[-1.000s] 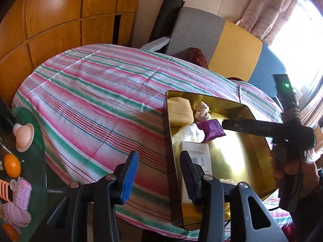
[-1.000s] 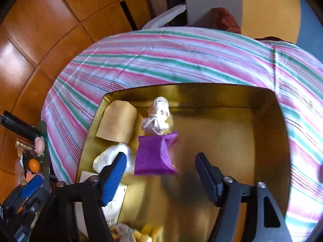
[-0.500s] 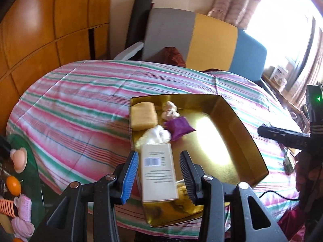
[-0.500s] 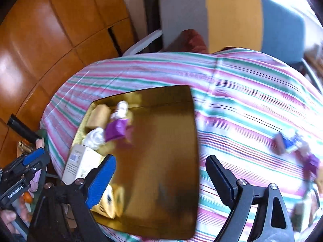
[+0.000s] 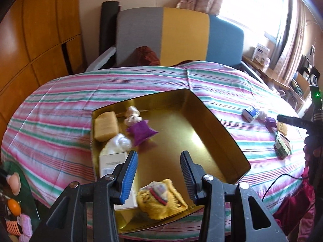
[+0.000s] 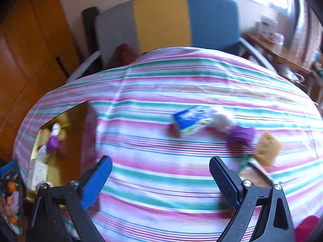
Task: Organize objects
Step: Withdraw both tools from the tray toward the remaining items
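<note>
Gold metal tray (image 5: 218, 133) holds several items; blue carton (image 6: 186, 119) and others wait on striped cloth; right gripper (image 6: 160, 181) jaws opening empty, left gripper (image 5: 159, 174) jaws spread, empty.

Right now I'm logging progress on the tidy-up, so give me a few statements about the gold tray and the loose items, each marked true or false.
1. A purple cloth pouch lies inside the gold metal tray. True.
2. The left gripper is clamped on the white box. False: nothing is between its jaws, and the box lies in the tray.
3. A blue and white carton sits on the striped tablecloth, outside the tray. True.
4. The right gripper carries a tan sponge. False: its jaws are opening and empty; that sponge lies on the cloth.
5. A yellow knitted item rests at the tray's near end. True.
</note>
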